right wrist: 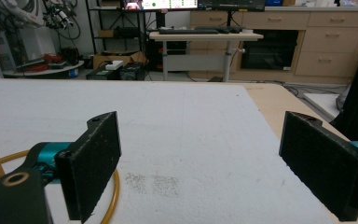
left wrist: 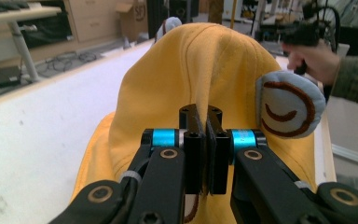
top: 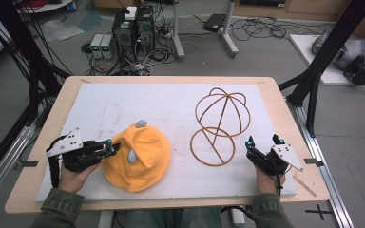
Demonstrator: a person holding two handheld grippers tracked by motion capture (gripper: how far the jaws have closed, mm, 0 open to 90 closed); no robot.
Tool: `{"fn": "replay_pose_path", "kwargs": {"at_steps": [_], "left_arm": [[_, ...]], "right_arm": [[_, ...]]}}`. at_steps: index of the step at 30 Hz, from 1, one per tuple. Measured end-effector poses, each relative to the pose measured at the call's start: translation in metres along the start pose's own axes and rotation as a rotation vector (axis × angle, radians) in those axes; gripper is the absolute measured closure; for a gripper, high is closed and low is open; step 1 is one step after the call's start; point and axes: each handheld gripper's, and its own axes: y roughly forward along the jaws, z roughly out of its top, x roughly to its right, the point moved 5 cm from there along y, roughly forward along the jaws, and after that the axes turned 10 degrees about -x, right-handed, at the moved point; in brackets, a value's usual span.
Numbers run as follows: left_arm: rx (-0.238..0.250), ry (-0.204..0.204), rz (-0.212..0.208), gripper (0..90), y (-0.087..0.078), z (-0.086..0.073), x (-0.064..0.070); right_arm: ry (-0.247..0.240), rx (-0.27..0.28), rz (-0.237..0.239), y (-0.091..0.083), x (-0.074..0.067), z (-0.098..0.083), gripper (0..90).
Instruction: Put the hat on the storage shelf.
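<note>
A yellow hat (top: 138,159) with small grey ears lies on the white mat at the front left. My left gripper (top: 110,148) is shut on a fold of the hat's left edge; the left gripper view shows the yellow cloth (left wrist: 205,70) pinched between the jaws and a grey ear patch (left wrist: 286,105) at the right. A brown wire hat stand (top: 220,124) rests on the mat right of centre. My right gripper (top: 264,141) stands open by the stand's right side, nothing between its pads (right wrist: 93,163); the stand's base ring (right wrist: 114,196) runs beside its left jaw.
The white mat (top: 123,102) covers most of the wooden table (top: 285,123). Black frame posts (top: 313,90) stand at the table's right, cables and computer boxes (top: 133,28) on the floor beyond the far edge. The other hand (left wrist: 314,58) shows far off in the left gripper view.
</note>
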Motion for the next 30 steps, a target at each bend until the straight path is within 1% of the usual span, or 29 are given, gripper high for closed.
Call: {"fn": "replay_pose_path", "kwargs": {"at_steps": [1, 4, 5, 6, 7, 9, 11, 13, 15, 17, 19, 22, 25, 30], "left_arm": [[0.000, 0.000, 0.000, 87.6, 0.000, 0.000, 0.000], [0.025, 0.012, 0.012, 87.5, -0.003, 0.018, -0.002], [0.040, 0.021, 0.022, 87.6, -0.005, 0.027, -0.003], [0.046, 0.026, 0.029, 87.6, -0.007, 0.032, -0.004], [0.059, 0.033, 0.033, 87.6, -0.009, 0.040, -0.005], [0.096, 0.038, 0.043, 87.5, -0.014, 0.054, -0.007], [0.150, 0.035, 0.053, 87.6, -0.019, 0.069, -0.009], [0.195, 0.033, 0.055, 87.6, -0.023, 0.081, -0.012], [0.254, 0.029, 0.051, 87.5, -0.027, 0.095, -0.015], [0.298, 0.025, 0.031, 87.6, -0.029, 0.106, -0.017], [0.323, 0.031, 0.019, 87.5, -0.028, 0.116, -0.018], [0.326, 0.048, 0.011, 87.5, -0.023, 0.129, -0.017], [0.329, 0.062, 0.000, 87.5, -0.016, 0.143, -0.016], [0.352, 0.068, -0.043, 87.5, 0.001, 0.167, -0.012]], "right_arm": [[0.005, -0.001, 0.001, 0.000, 0.000, 0.000, 12.4], [0.000, -0.004, 0.007, 0.001, -0.002, 0.000, 12.4], [-0.005, -0.006, 0.009, 0.001, -0.003, -0.001, 12.4], [-0.012, -0.003, 0.008, 0.001, -0.003, -0.001, 12.4], [-0.007, -0.006, 0.012, 0.001, -0.004, -0.001, 12.4], [-0.018, -0.008, 0.015, 0.002, -0.005, -0.001, 12.4], [-0.009, -0.011, 0.019, 0.002, -0.006, -0.002, 12.4], [-0.022, -0.008, 0.021, 0.003, -0.006, -0.002, 12.4], [-0.019, -0.009, 0.019, 0.003, -0.006, -0.002, 12.4], [-0.017, -0.009, 0.019, 0.003, -0.006, -0.002, 12.4], [-0.016, -0.007, 0.021, 0.003, -0.006, -0.001, 12.4], [-0.015, -0.014, 0.026, 0.003, -0.007, -0.002, 12.4], [-0.019, -0.009, 0.024, 0.003, -0.006, -0.001, 12.4], [-0.011, -0.007, 0.025, 0.003, -0.006, -0.001, 12.4]]}}
